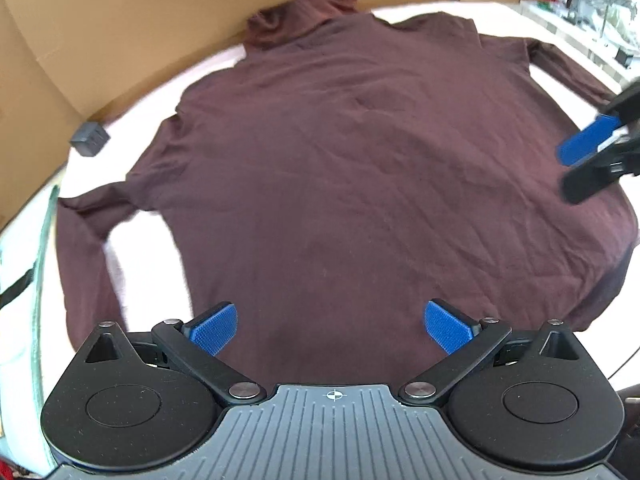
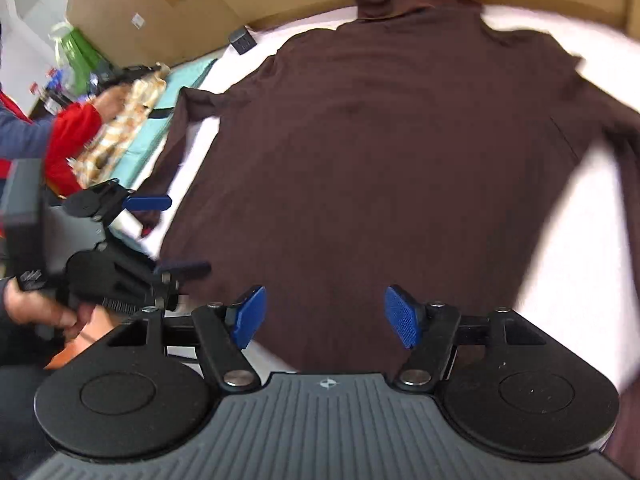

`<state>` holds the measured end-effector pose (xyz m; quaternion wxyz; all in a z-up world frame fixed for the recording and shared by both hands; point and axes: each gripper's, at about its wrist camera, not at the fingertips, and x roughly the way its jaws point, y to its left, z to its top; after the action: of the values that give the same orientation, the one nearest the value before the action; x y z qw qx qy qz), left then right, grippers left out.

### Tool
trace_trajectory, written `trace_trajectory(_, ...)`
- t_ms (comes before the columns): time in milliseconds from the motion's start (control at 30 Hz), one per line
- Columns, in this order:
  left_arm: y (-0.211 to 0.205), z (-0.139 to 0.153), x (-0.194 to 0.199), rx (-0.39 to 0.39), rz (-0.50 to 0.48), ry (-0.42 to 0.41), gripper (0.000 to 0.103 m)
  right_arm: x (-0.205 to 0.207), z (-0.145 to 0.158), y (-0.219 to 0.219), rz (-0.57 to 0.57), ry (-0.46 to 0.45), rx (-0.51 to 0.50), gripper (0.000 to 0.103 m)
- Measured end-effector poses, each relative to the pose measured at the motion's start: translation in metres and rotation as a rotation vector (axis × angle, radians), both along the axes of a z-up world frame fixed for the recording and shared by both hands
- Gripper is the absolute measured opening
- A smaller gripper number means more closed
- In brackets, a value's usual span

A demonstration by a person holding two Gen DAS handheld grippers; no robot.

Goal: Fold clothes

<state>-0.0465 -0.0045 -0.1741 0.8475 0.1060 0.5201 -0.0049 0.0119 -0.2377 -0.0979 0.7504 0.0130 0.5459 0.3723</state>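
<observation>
Trouble could come if the spread, empty left tongs (image 1: 331, 326) and right tongs (image 2: 324, 316) pinch only the top layer of the brown sweater (image 1: 340, 168) lying flat on the white desk (image 1: 432, 14), so the fold bunches up.

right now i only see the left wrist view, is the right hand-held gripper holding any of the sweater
Observer: No. The right hand-held gripper is open, with nothing pinched between its pads; the sweater lies flat beneath it.
Operator: anything beyond the teal cloth at my frame edge
Observer: Yes, a person's red sleeve reaches over a patterned cloth lying beside the teal cloth.
Operator: i lose the sweater's far sleeve at the edge, where does it go
Observer: That sleeve bends down alongside the body, with the white surface showing between them.
</observation>
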Motion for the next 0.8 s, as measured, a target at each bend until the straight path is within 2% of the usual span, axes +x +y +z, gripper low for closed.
trace_trajectory(67, 0.008, -0.011, 0.005, -0.005, 0.019, 0.028, 0.103, 0.007, -0.007, 0.005, 0.017, -0.001, -0.056, 0.071)
trace_trajectory(167, 0.031, -0.013, -0.003, -0.091, 0.096, 0.04, 0.102, 0.008, -0.012, 0.002, 0.048, -0.006, -0.076, 0.071)
trace_trajectory(267, 0.054, -0.013, -0.02, -0.135, 0.172, 0.049, 0.102, 0.01, -0.012, -0.017, 0.037, -0.01, -0.103, 0.071)
trace_trajectory(367, 0.067, -0.008, -0.031, -0.124, 0.21, 0.059, 0.103, 0.022, -0.012, -0.03, 0.011, 0.022, -0.098, 0.069)
trace_trajectory(400, 0.069, -0.006, -0.032, -0.095, 0.218, 0.062, 0.103, 0.026, -0.012, -0.031, 0.002, 0.035, -0.099, 0.069)
trace_trajectory(467, 0.069, 0.0, -0.031, -0.025, 0.212, 0.057, 0.103, 0.033, -0.008, -0.034, -0.015, 0.047, -0.124, 0.071)
trace_trajectory(500, 0.07, 0.006, -0.03, -0.02, 0.206, 0.042, 0.103, 0.032, -0.007, -0.026, -0.018, 0.035, -0.143, 0.071)
trace_trajectory(533, 0.071, 0.012, -0.028, -0.033, 0.203, 0.021, 0.103, 0.029, -0.003, -0.014, -0.012, 0.009, -0.152, 0.071)
trace_trajectory(667, 0.069, 0.027, -0.007, -0.109, 0.177, -0.037, 0.103, 0.043, 0.014, 0.014, 0.025, -0.025, -0.057, 0.073)
trace_trajectory(800, 0.053, 0.022, 0.024, -0.139, 0.106, -0.038, 0.103, 0.058, 0.007, 0.056, 0.046, -0.106, -0.097, 0.074)
